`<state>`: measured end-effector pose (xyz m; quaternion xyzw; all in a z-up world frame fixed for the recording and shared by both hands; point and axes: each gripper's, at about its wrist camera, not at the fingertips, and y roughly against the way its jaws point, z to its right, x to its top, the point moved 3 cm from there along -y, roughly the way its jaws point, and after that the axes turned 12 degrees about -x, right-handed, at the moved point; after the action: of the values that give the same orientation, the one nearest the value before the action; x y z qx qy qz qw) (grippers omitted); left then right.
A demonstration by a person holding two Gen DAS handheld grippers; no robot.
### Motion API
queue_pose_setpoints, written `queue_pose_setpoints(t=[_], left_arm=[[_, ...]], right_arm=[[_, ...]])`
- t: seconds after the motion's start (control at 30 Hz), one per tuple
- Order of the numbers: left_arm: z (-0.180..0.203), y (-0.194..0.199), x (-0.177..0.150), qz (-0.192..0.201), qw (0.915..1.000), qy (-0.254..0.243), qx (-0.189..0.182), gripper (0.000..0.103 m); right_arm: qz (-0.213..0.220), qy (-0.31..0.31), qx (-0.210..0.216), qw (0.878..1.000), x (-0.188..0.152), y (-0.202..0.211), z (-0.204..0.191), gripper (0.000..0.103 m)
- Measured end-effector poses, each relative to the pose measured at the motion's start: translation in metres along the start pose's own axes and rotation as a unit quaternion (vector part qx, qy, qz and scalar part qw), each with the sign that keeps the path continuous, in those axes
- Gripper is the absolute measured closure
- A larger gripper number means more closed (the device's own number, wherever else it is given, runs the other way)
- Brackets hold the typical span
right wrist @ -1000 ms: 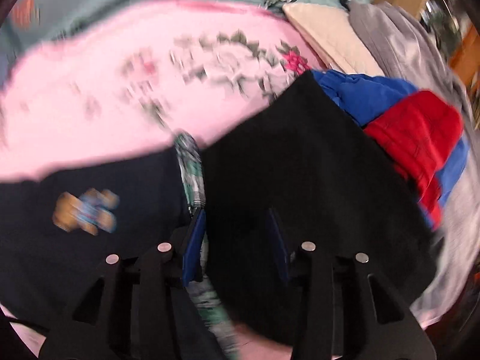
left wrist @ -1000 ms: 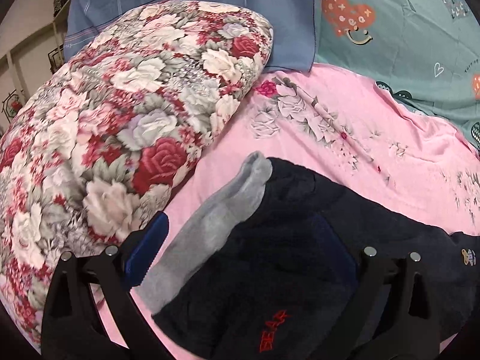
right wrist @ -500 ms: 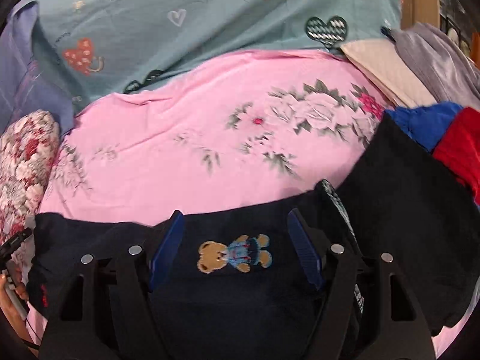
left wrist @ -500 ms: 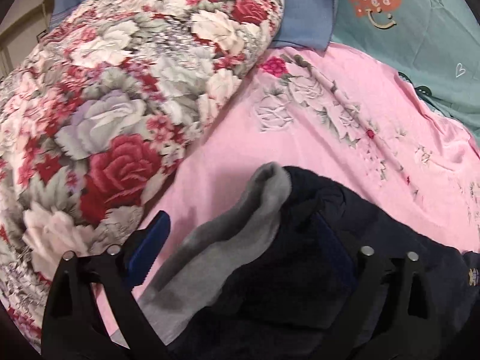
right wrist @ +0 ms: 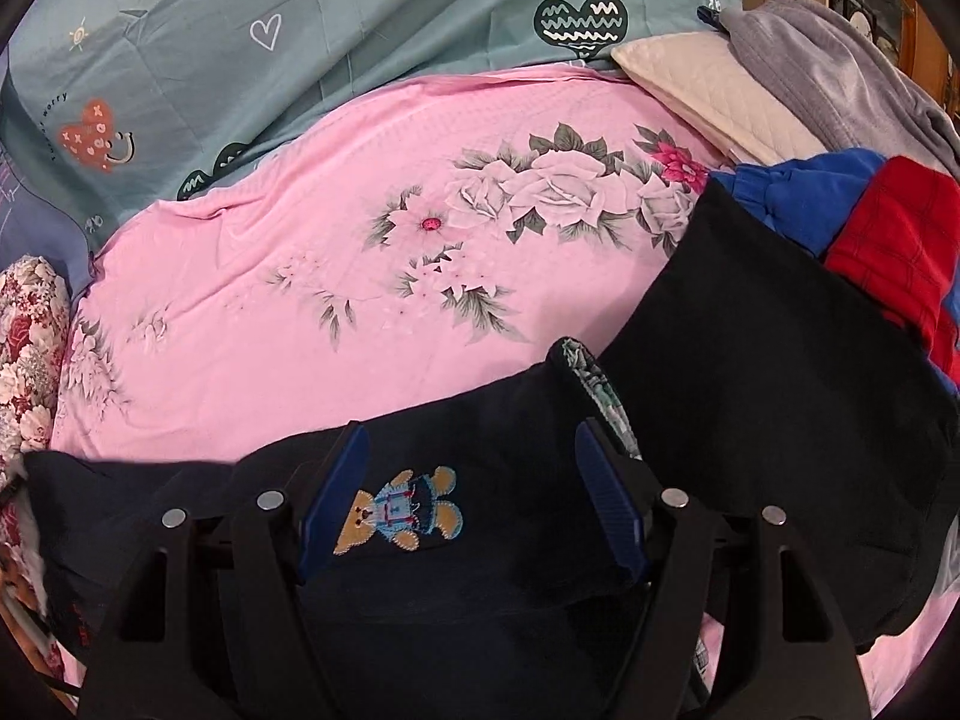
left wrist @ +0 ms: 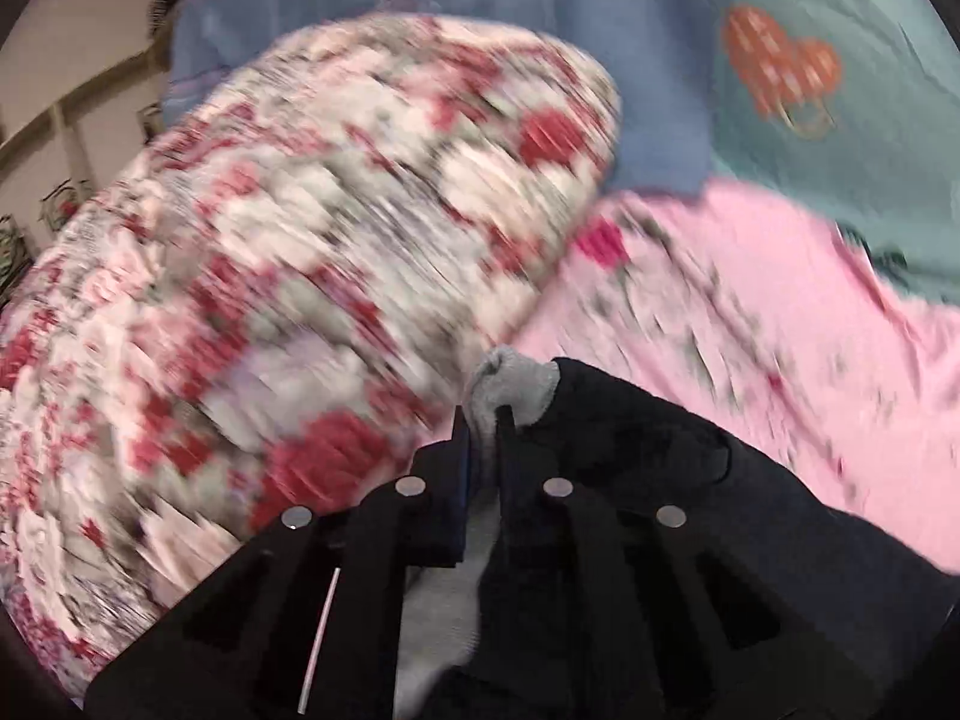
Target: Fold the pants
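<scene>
Pants (left wrist: 630,480) cuff apparently in tight left claw (left wrist: 483,420)

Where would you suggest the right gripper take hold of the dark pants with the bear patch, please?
Probably at the waistband end, where the patterned lining shows. It is a free edge lying on the pink sheet, so a finger could slip under it. The open right gripper straddles the flat bear patch, which offers no edge; the left gripper already pinches the grey cuff.

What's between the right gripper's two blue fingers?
In the right wrist view, the dark navy pants, with their teddy bear patch, lie between the open right gripper's fingers.
</scene>
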<state>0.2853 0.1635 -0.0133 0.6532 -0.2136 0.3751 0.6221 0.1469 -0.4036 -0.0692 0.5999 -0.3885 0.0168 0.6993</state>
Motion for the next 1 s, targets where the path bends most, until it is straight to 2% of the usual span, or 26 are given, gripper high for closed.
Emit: queue_pose_setpoints(t=[0.07, 0.13, 0.23, 0.27, 0.3, 0.47, 0.5, 0.57, 0.6, 0.67, 0.7, 0.73, 0.77, 0.8, 0.83, 0.87, 0.9, 0.97, 1.0], left_arm=[[-0.009, -0.006, 0.006, -0.005, 0.9999, 0.009, 0.013, 0.094], [-0.016, -0.028, -0.001, -0.042, 0.9988, 0.019, 0.018, 0.093], [-0.01, -0.058, -0.027, -0.074, 0.995, -0.027, 0.061, 0.089], [-0.008, -0.061, -0.033, -0.078, 0.9938, -0.038, 0.069, 0.088], [-0.007, -0.062, -0.038, -0.082, 0.9934, -0.04, 0.069, 0.088], [-0.008, -0.061, -0.038, -0.075, 0.9949, -0.028, 0.063, 0.085], [-0.01, -0.062, -0.038, -0.077, 0.995, -0.023, 0.059, 0.085], [-0.011, -0.062, -0.038, -0.08, 0.9952, -0.019, 0.054, 0.087], [-0.013, -0.061, -0.038, -0.079, 0.9953, -0.017, 0.052, 0.087], [-0.02, -0.052, -0.036, -0.077, 0.9959, -0.003, 0.048, 0.089], [-0.026, -0.043, -0.031, -0.065, 0.997, 0.02, 0.037, 0.09], [-0.032, -0.034, -0.026, -0.046, 0.9977, 0.033, 0.038, 0.096], [-0.035, -0.022, -0.018, -0.01, 0.9976, 0.042, 0.055, 0.099], [-0.037, -0.012, -0.014, 0.012, 0.9969, 0.045, 0.063, 0.099], [-0.039, -0.004, -0.008, 0.03, 0.9965, 0.051, 0.059, 0.099], [-0.04, -0.003, -0.004, 0.026, 0.9971, 0.057, 0.044, 0.097], [-0.04, -0.009, -0.002, 0.006, 0.9975, 0.064, 0.03, 0.096], [-0.04, -0.023, -0.007, -0.019, 0.997, 0.065, 0.037, 0.095], [-0.038, -0.03, -0.013, -0.032, 0.9971, 0.058, 0.039, 0.095]], right_arm=[[-0.01, 0.027, 0.0, 1.0, 0.003, -0.009, -0.006, 0.031], [-0.047, 0.048, -0.006, 0.998, 0.003, -0.028, -0.009, 0.031], [-0.091, 0.066, 0.024, 0.993, 0.0, -0.055, -0.013, 0.031], [-0.103, 0.074, 0.024, 0.992, -0.001, -0.065, -0.015, 0.031], [-0.104, 0.076, 0.004, 0.992, 0.001, -0.073, -0.014, 0.031], [-0.088, 0.098, -0.018, 0.991, 0.01, -0.09, -0.022, 0.032], [-0.085, 0.092, -0.007, 0.992, 0.011, -0.091, -0.022, 0.039], [-0.077, 0.092, 0.014, 0.993, 0.013, -0.087, -0.026, 0.09], [-0.079, 0.084, 0.025, 0.993, 0.013, -0.084, -0.026, 0.091], [-0.05, 0.075, 0.023, 0.996, 0.016, -0.069, -0.024, 0.092], [-0.029, 0.064, 0.031, 0.997, 0.02, -0.058, -0.021, 0.092], [-0.012, 0.054, 0.037, 0.998, 0.026, -0.049, -0.017, 0.092], [0.011, 0.045, 0.04, 0.998, 0.034, -0.038, -0.013, 0.092], [0.045, 0.044, 0.035, 0.997, 0.045, -0.024, -0.009, 0.092], [0.061, 0.043, 0.029, 0.997, 0.054, -0.017, -0.008, 0.092], [0.063, 0.038, 0.03, 0.997, 0.063, -0.016, -0.007, 0.092], [0.054, 0.032, 0.034, 0.997, 0.069, -0.02, -0.007, 0.092], [0.032, 0.038, 0.03, 0.998, 0.079, -0.044, -0.013, 0.09], [0.027, 0.056, 0.008, 0.998, 0.082, -0.059, -0.019, 0.089]])
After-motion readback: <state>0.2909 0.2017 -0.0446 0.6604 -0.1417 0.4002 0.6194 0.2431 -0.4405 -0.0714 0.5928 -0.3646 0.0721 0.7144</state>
